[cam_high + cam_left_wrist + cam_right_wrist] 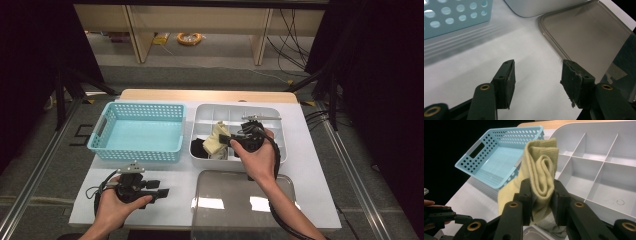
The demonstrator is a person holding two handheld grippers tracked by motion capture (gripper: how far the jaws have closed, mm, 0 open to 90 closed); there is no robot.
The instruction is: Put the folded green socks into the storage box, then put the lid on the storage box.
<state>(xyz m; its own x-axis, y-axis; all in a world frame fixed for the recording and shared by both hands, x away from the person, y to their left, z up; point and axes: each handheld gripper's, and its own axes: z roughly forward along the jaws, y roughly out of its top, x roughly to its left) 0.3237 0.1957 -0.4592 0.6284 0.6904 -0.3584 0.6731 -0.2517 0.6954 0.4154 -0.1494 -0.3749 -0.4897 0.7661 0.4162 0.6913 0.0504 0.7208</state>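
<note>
The right gripper (541, 202) has its fingers clamped on a folded yellow cloth (541, 170), lifted above the white divided tray (280, 145). Next, likely, carrying it to the blue basket (142, 152). The left gripper (536, 82) rests open, empty, over the bench (474, 67).

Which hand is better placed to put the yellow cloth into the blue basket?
The right: the right gripper already clamps the yellow cloth beside the blue basket. The left gripper is open, low on the table.

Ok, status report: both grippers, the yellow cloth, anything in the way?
Right gripper shut on yellow cloth, above divided tray. Left gripper open, nothing between its jaws. Path to blue basket looks clear.
</note>
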